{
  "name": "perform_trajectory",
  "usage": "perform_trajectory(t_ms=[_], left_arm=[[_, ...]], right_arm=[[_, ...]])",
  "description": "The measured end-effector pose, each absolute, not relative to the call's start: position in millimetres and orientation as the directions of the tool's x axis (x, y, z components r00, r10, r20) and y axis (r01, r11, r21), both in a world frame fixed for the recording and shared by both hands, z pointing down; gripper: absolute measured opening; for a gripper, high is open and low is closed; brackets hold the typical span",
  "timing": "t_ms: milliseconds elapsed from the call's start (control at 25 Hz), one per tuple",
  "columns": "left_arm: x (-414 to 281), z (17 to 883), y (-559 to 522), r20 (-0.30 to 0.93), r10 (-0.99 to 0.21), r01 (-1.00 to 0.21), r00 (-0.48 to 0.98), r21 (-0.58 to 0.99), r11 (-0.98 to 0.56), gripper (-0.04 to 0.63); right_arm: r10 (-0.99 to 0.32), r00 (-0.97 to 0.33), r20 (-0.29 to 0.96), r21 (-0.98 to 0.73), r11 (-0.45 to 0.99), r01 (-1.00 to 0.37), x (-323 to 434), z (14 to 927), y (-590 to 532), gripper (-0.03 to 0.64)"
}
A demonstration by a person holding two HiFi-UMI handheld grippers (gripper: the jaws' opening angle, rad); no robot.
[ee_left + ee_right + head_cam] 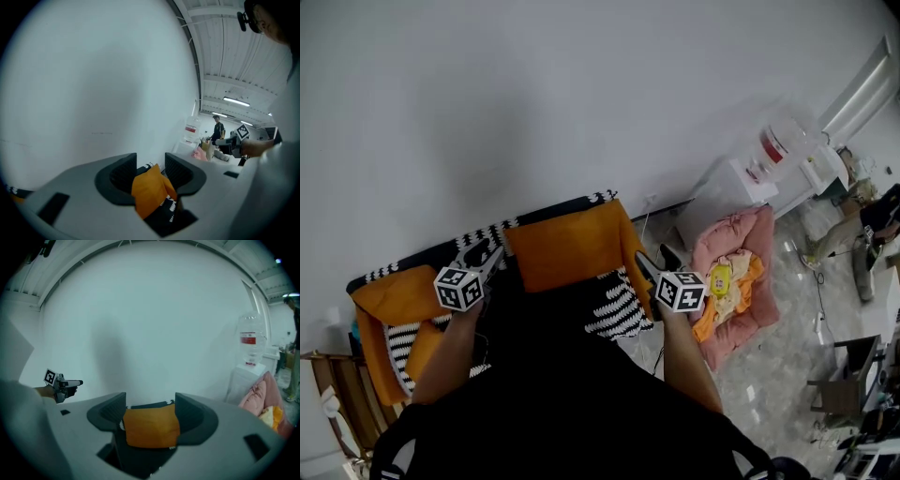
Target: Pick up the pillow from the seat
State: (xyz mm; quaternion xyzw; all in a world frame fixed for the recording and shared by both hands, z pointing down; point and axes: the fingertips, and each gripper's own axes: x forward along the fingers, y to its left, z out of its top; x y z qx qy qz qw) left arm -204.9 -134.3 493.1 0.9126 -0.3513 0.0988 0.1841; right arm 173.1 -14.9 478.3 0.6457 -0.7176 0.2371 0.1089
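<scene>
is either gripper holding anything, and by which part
Nothing is held. The left gripper and right gripper are open; the orange pillow sits ahead of both, untouched.

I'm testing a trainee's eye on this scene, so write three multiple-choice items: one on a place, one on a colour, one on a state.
1. Where does the pink bed lie with respect to the seat?
A. on its cushion
B. on the floor, to its right in the head view
C. behind its back

2. The middle pillow on the seat is:
A. orange
B. green
C. white

3. The right tool has its jaws:
A. shut on the pillow
B. apart, pressing nothing
C. shut and empty

Key:
1 B, since the bed rests on the floor tiles beside the seat.
2 A, since the pillow shows orange in all three views.
3 B, since the right gripper view shows a gap between the jaws, with the pillow seen beyond it.
</scene>
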Motion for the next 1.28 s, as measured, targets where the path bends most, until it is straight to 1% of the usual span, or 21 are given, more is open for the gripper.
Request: perform_trajectory(t_ms=[800,1280], left_arm=[[-156,509,-156,0.361,-0.68,-0.77,0.638,0.283,-0.572,0.193],[-140,513,-158,0.383,-0.73,-0.824,0.566,0.284,-0.49,0.193]], right_arm=[[-0.822,-0.258,0.507,-0.226,0.162,-0.96,242,503,-90,0.336],[-0.779,-0.349,0.52,-0.246,0.255,-0.935,258,516,-135,0.337]])
